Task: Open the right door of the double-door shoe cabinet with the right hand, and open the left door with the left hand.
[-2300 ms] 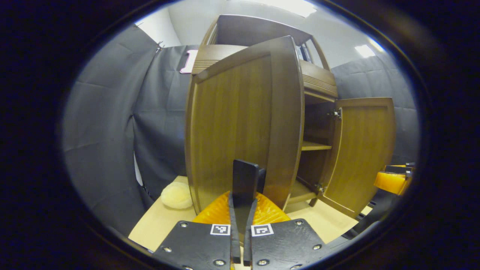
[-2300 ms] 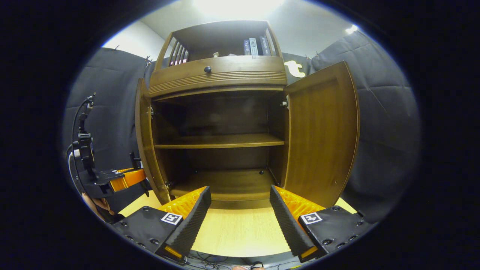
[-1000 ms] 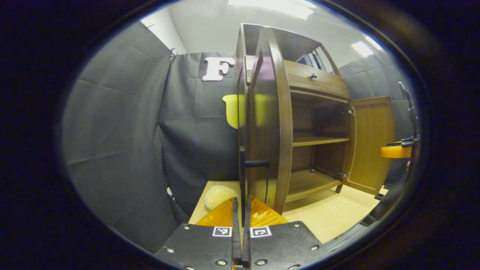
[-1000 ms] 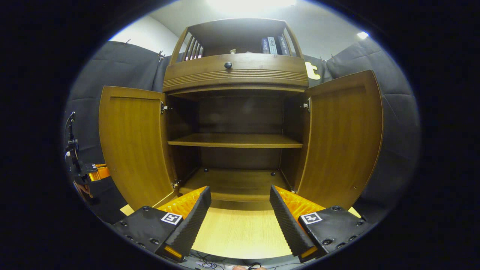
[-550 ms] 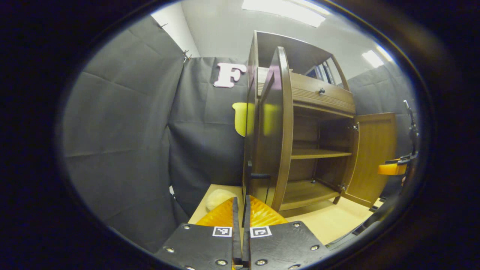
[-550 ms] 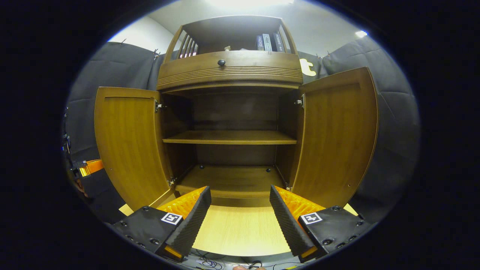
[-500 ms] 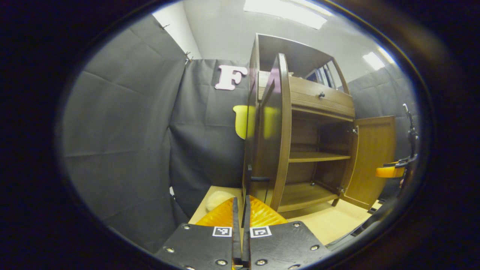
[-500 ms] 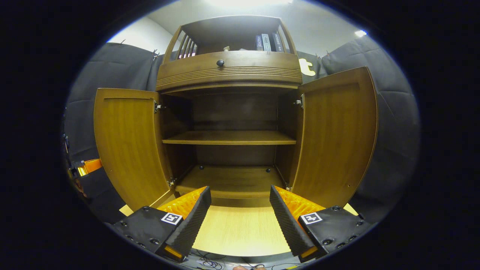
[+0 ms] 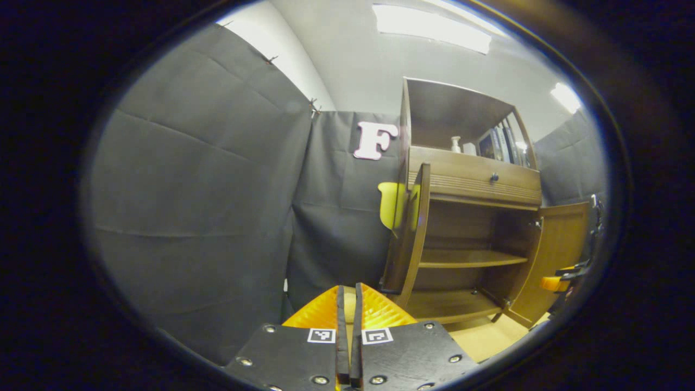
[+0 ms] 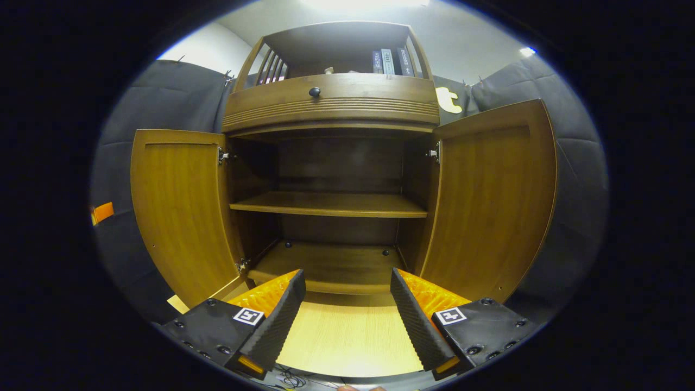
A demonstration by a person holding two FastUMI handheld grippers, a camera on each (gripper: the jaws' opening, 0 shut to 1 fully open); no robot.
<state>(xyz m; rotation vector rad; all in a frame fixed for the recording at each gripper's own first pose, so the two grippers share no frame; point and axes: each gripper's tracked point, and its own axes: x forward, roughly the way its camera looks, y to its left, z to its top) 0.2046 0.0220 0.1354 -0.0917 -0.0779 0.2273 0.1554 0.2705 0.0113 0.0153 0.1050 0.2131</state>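
Observation:
The brown wooden shoe cabinet point(image 10: 331, 108) stands straight ahead in the right gripper view, both doors swung wide. Its left door point(image 10: 179, 212) and right door point(image 10: 488, 201) show their inner faces. My right gripper point(image 10: 346, 277) is open, low in front of the cabinet's bare inside, touching nothing. In the left gripper view the cabinet point(image 9: 472, 179) is farther off at the right, its left door point(image 9: 410, 233) edge-on and its right door point(image 9: 554, 255) beyond. My left gripper point(image 9: 347, 290) is shut with nothing between its fingers, well back from the left door.
The cabinet rests on a light wooden tabletop point(image 10: 347, 336). A shelf point(image 10: 328, 203) splits the inside. Above are a drawer with a dark knob point(image 10: 315, 92) and several books point(image 10: 388, 60). Black cloth walls stand close on both sides.
My left gripper, earlier shut on the left door's black handle, has swung that door wide, come off the handle and drawn back. The right gripper has barely moved.

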